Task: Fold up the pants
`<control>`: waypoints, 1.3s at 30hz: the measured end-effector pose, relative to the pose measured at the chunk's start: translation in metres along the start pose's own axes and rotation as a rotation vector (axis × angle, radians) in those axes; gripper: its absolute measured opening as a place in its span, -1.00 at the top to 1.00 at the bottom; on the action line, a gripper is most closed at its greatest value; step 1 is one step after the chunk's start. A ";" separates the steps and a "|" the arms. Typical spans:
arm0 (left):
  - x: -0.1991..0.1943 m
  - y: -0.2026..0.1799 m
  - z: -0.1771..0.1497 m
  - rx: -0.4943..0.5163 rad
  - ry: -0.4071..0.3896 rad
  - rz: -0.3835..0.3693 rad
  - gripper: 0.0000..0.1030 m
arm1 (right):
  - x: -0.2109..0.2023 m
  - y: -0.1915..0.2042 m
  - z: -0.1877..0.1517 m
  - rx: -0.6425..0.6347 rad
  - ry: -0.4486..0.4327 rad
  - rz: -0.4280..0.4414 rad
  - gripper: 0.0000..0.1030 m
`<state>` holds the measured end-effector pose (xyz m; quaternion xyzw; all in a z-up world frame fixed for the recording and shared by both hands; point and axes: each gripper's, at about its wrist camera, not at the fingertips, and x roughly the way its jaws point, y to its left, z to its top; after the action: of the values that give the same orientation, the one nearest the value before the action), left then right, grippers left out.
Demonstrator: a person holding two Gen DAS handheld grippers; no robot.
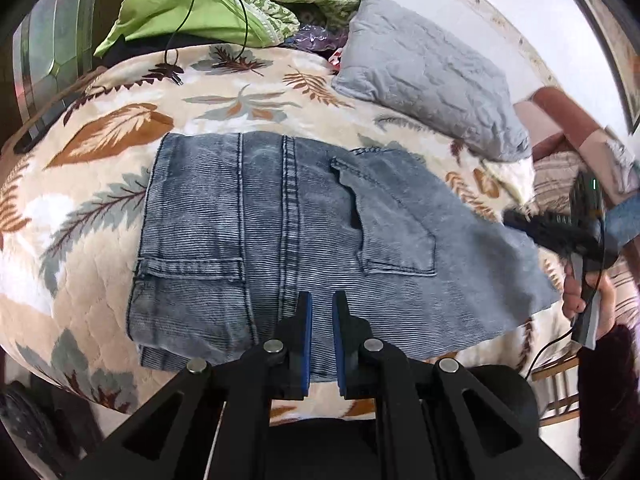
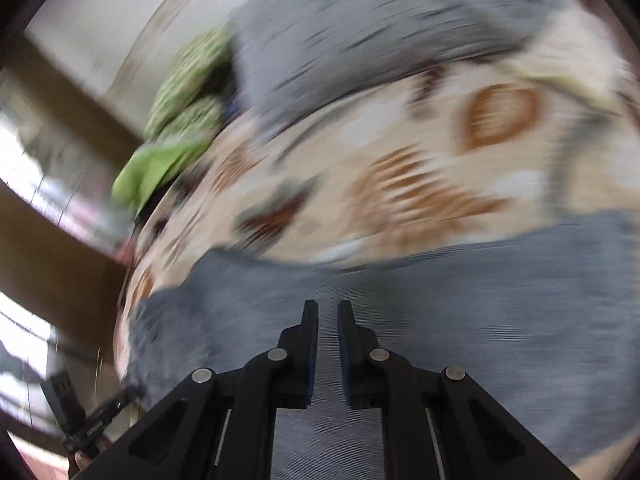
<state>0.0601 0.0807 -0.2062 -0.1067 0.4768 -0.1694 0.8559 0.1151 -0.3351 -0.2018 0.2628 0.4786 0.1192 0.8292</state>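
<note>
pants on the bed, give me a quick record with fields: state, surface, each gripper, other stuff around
pants: grey-blue corduroy pants, folded into a compact block, back pockets facing up
surface: leaf-print quilt on a bed
left gripper: above the near edge of the pants, fingers slightly apart, holding nothing
right gripper: over the pants, view motion-blurred, fingers slightly apart, empty
nearby: grey pillow beyond the pants, green cloth at the far edge

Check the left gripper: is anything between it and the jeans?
Nothing visible. The left gripper sits directly over the jeans, jaws slightly apart and empty. The grey pillow and green cloth lie well beyond.
</note>
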 end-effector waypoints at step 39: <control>0.070 -0.099 -0.010 0.284 0.112 -0.017 0.04 | 0.204 0.124 0.039 -0.147 0.189 -0.014 0.77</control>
<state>0.0668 -0.0375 -0.2320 0.0213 0.4942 -0.2481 0.8329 0.2601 -0.1533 -0.2667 0.1856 0.5467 0.1723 0.7981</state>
